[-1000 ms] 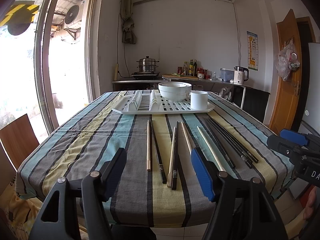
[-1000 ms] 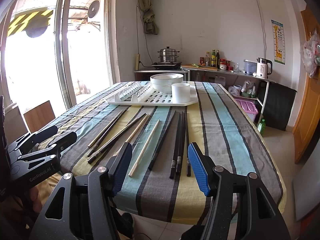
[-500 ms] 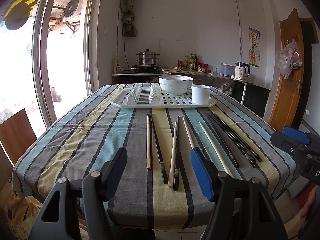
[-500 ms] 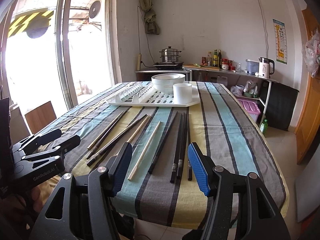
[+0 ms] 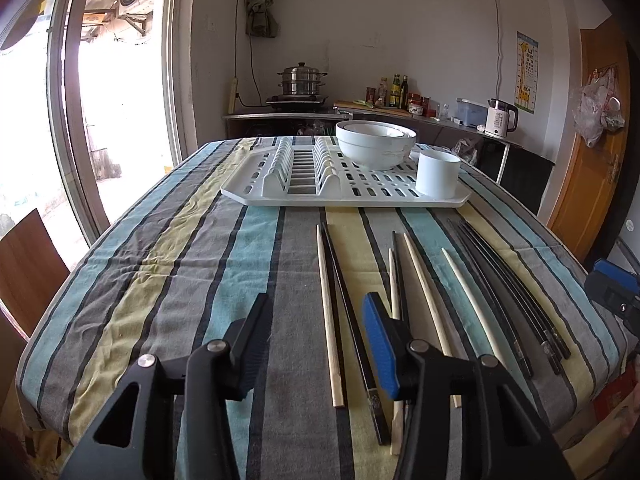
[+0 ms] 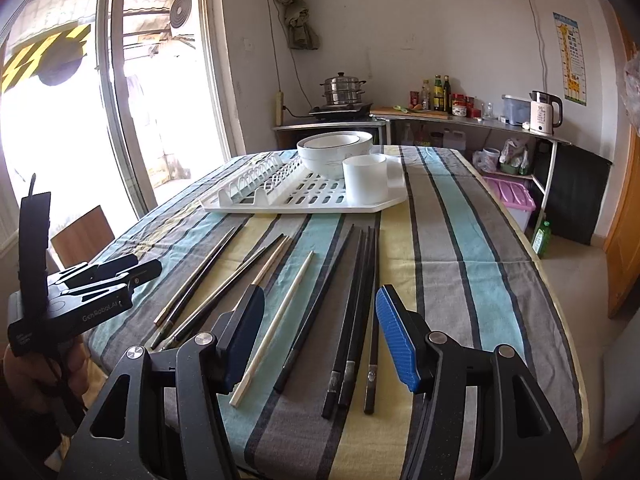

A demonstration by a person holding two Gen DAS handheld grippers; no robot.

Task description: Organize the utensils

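Note:
Several loose chopsticks lie lengthwise on the striped tablecloth: light wooden chopsticks (image 5: 328, 312) (image 6: 280, 324) and black chopsticks (image 5: 508, 292) (image 6: 356, 300). A white drying rack (image 5: 344, 196) (image 6: 304, 200) at the far end holds stacked white bowls (image 5: 376, 144) (image 6: 334, 152) and a white cup (image 5: 437, 172) (image 6: 366, 180). My left gripper (image 5: 316, 344) is open and empty above the near table edge, left of the wooden chopstick. My right gripper (image 6: 320, 336) is open and empty over the near ends of the black chopsticks.
The table's near edge lies just under both grippers. A wooden chair (image 5: 24, 268) stands at the left by the glass door. A counter (image 6: 460, 120) with a steamer pot (image 5: 302, 80), bottles and a kettle (image 6: 544, 112) runs along the far wall.
Both grippers have moved forward and lower over the table's near edge, so the chopsticks look closer. Both stay open. Nothing on the table has moved.

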